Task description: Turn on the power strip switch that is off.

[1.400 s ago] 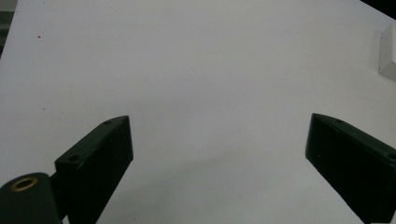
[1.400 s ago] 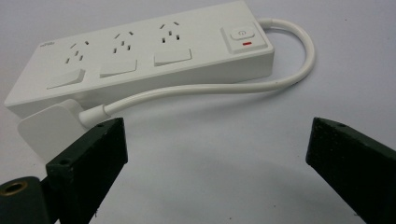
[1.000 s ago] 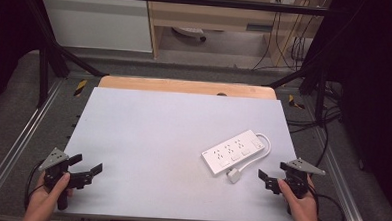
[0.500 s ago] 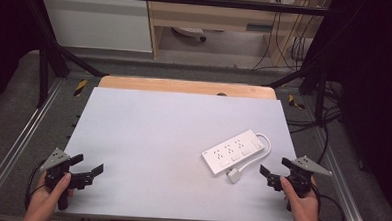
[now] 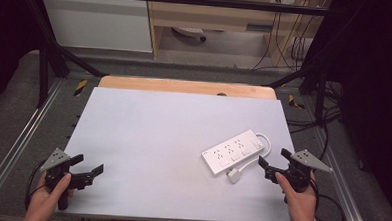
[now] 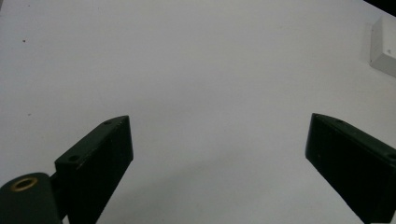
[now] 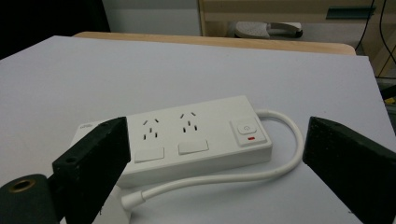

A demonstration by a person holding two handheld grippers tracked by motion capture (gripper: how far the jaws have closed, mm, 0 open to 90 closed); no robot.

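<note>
A white power strip lies on the pale table toward its right side, with its white cable looped round to a plug in front. In the right gripper view the power strip faces me with sockets and a switch, and its cable runs along its near side. My right gripper stands open just right of the plug, held by a hand. Open as well, my left gripper sits at the table's front left corner with bare table between its jaws.
A wooden board edges the table's far side. Metal rails run along both sides, and black cables trail on the floor at right. A white cabinet stands beyond the table.
My right gripper has drifted slightly; the left one has barely moved. Power strip and plug lie where they were.
</note>
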